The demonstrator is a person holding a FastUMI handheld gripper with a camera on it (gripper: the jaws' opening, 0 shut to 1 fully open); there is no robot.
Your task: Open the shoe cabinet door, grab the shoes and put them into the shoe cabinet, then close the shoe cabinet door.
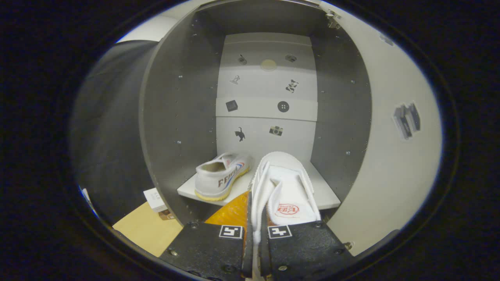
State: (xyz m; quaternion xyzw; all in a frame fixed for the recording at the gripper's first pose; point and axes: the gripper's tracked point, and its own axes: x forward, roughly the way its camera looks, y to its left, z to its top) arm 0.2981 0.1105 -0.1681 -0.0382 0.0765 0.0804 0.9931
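The gripper [254, 242] is clenched on the side wall of a white canvas shoe [287, 191], with both fingers pressing the fabric between them. The held shoe is tilted on its side, its opening and red insole stamp facing right and its yellow-orange sole [232, 212] facing left. Its toe reaches over the front edge of the cabinet shelf [324, 195], toward the right half.

A second white canvas shoe [220, 176] stands upright on the left half of the same shelf, heel at the front edge, toe pointing toward the back panel [265, 117]. The two shoes are near each other but apart.

The shoe cabinet [175, 117] is open; its door [390, 156] is swung out to the right. Small stickers mark the back panel. A small white box [155, 200] lies on the wooden floor [146, 230] outside the cabinet's left wall.
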